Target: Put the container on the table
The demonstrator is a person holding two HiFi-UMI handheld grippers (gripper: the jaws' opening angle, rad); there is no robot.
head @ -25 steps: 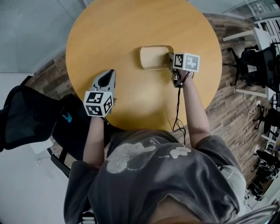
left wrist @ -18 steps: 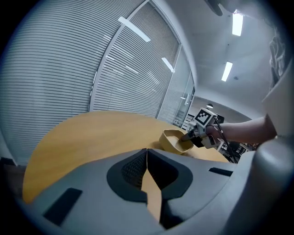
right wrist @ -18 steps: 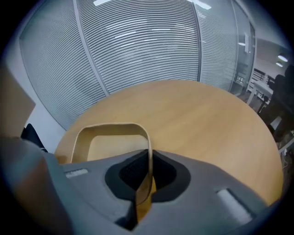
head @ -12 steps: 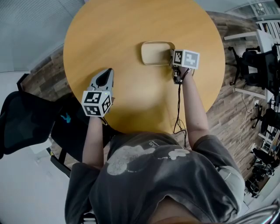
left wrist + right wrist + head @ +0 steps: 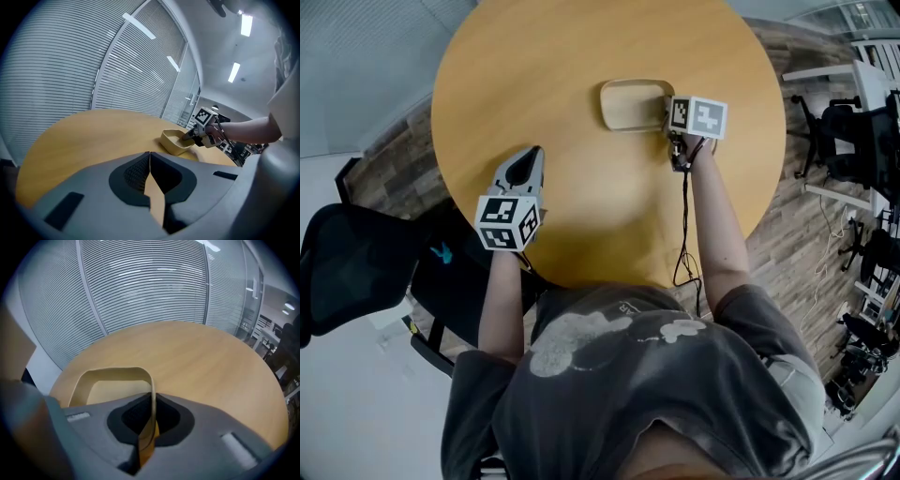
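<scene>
A beige, rounded-rectangle container (image 5: 630, 103) is over the far middle of the round wooden table (image 5: 581, 47). My right gripper (image 5: 666, 113) is shut on its right rim. In the right gripper view the thin rim (image 5: 112, 376) runs down between the jaws of my right gripper (image 5: 151, 401). From the left gripper view the container (image 5: 176, 143) looks at or just above the tabletop; I cannot tell if it touches. My left gripper (image 5: 528, 161) is shut and empty over the table's near left part, well apart from the container; its jaws (image 5: 149, 157) meet with nothing between them.
A black office chair (image 5: 356, 262) stands left of the table, close to my left arm. A black cable (image 5: 682, 216) hangs from the right gripper along the forearm. More chairs and white desks (image 5: 853, 112) stand at the right. Slatted blinds (image 5: 140, 282) lie beyond the table.
My right gripper has carried the container a little farther away across the table. The left gripper has stayed in place, shut.
</scene>
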